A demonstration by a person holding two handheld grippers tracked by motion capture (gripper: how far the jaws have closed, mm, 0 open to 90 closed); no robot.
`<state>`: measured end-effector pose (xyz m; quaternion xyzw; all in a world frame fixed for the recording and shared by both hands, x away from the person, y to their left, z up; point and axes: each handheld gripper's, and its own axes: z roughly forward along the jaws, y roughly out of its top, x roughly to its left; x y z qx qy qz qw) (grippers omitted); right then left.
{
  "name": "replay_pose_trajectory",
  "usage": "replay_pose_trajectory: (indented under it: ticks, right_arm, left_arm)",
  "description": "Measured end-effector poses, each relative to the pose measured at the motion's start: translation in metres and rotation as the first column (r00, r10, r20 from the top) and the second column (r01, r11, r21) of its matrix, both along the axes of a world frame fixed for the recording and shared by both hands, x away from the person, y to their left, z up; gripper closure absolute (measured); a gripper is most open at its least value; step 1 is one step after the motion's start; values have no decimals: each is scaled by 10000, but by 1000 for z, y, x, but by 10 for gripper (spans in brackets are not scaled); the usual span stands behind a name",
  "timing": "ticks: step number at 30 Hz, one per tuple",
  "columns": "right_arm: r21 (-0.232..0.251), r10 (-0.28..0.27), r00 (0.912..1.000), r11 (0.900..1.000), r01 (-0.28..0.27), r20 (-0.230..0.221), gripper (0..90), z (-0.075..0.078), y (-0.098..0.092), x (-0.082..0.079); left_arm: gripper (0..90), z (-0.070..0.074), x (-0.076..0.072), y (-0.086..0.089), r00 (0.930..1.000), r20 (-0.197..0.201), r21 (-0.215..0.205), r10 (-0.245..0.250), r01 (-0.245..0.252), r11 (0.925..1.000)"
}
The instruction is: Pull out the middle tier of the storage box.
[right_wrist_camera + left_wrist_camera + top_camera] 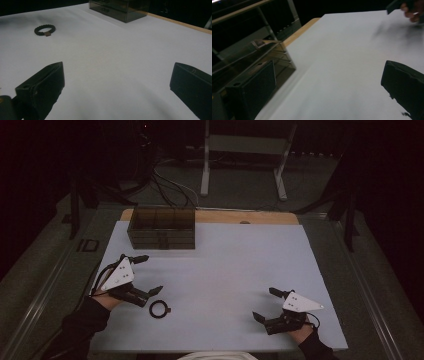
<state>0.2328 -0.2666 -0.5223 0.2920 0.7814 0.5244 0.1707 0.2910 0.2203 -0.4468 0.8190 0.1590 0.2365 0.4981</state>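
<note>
The right gripper (265, 304) rests low over the white table sheet (225, 270) with its jaws spread wide and nothing between them; in its own view they stand far apart at either lower corner, bare sheet in the gap. The left gripper (150, 274) is likewise released, jaws parted and empty. Just beyond the tip of its nearer jaw, close beside it but not touching, lies the black beaded bracelet (159, 309) flat on the sheet (a small brown tag sits on its ring). From the right gripper's jaws the bracelet lies well ahead and off to the left jaw's side. Farther out, ahead of the left gripper's jaws, stands the smoky clear drawer box (162, 228) at the sheet's far edge.
</note>
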Motion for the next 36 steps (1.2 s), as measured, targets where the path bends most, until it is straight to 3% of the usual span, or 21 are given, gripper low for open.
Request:
replay_pose_trajectory:
  ticks: [6, 17, 18, 21, 22, 23, 26, 30, 35, 36]
  right_arm:
    - [-74, 5, 10000, 10000, -5, -33, 0, -1, 1, 0]
    - [-105, 67, 10000, 9999, -68, -29, 0, -1, 2, 0]
    - [-88, 72, 10000, 9999, -72, -25, 0, -1, 1, 0]
    - [-82, 67, 10000, 9999, -68, -47, 0, -1, 1, 0]
    - [-96, 75, 10000, 9999, -76, -65, 0, -2, 1, 0]
    - [-96, 75, 10000, 9999, -76, -65, 0, -2, 1, 0]
    - [-115, 81, 9999, 9999, -82, -93, 0, -2, 1, 0]
    - [-101, 53, 9999, 9999, -54, -112, 0, -2, 1, 1]
    - [-98, 55, 9999, 9999, -56, -118, 0, -2, 1, 1]
    - [-103, 45, 9999, 9999, -46, -124, 0, -2, 1, 1]
  left_arm:
    - [10, 1, 13, 2, 9988, 429, 302, 220, -233, 9993]
    - [10, 5, 30, -1, 9951, 840, 817, 522, -591, 9949]
    - [10, 4, 33, -2, 9910, 1084, 1062, 792, -907, 9902]
    - [10, 4, 35, -3, 9903, 1066, 1235, 887, -1017, 9871]
    - [10, 5, 37, -4, 9867, 1198, 1528, 1101, -1279, 9799]
    - [10, 5, 37, -4, 9867, 1198, 1528, 1101, -1279, 9799]
    - [10, 6, 40, -7, 9811, 1010, 1742, 1648, -1805, 9680]
    - [10, 5, 45, -9, 9842, 883, 2298, 1534, -1700, 9583]
    - [10, 3, 50, -11, 9857, 845, 2616, 1456, -1630, 9513]
    - [10, 2, 53, -12, 9857, 919, 2877, 1413, -1622, 9439]
